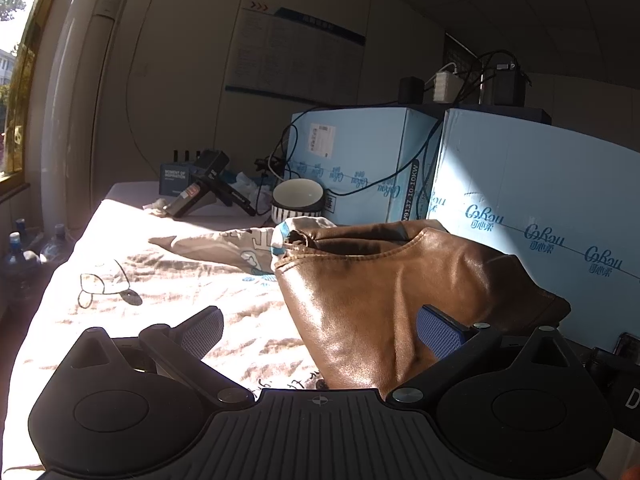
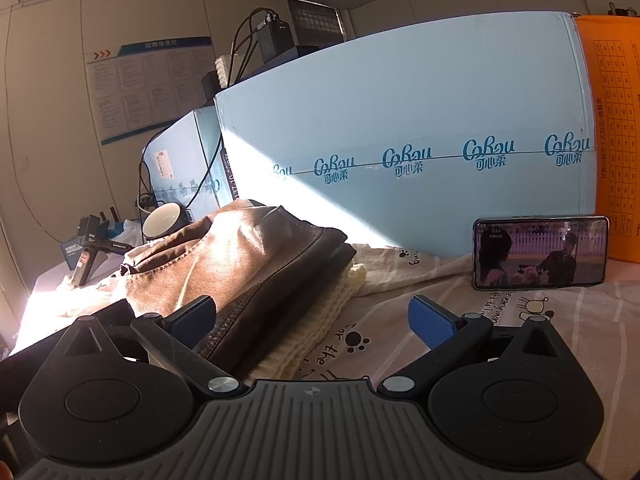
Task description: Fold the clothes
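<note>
— Leather jacket (image 1: 384, 292), brown, folded in a heap on the printed sheet (image 1: 160, 280), against the blue cartons (image 1: 520, 184)?

— Yes, on a cream knit (image 2: 316, 320). Left gripper (image 1: 320, 330) spread wide around its near edge; right gripper (image 2: 316, 320) likewise open, gripping nothing. Phone (image 2: 540, 253) stands beside.

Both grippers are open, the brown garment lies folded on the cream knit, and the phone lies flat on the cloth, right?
Not quite: the phone stands on its long edge against the blue box, as the right wrist view shows. Left gripper and right gripper are open; the brown garment lies on the cream knit.
</note>
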A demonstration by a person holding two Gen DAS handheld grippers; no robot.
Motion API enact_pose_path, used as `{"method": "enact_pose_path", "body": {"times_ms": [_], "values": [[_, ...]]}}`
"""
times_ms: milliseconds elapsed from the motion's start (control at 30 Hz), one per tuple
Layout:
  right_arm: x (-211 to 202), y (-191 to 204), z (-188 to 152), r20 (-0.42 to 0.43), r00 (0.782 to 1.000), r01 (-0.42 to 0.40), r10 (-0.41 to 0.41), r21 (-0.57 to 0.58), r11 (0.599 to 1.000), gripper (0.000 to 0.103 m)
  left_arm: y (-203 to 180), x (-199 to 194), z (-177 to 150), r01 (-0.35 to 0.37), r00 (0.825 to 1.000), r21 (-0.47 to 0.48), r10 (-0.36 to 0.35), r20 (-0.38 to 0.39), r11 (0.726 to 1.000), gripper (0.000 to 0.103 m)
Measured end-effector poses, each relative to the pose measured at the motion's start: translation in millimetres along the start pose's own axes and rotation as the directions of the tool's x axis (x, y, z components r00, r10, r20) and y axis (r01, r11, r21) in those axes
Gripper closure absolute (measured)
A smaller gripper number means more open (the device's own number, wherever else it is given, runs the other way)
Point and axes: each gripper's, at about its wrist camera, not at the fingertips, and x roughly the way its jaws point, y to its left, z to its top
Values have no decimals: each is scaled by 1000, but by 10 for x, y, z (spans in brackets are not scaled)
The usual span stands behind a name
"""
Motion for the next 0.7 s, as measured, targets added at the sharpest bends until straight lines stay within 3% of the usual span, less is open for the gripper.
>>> {"method": "enact_pose_path", "body": {"times_ms": [700], "values": [[9, 0, -3, -7, 1000, -2, 2, -5, 1000, 0, -2, -2, -2, -1, 1000, 4, 1, 2, 1000, 0]]}}
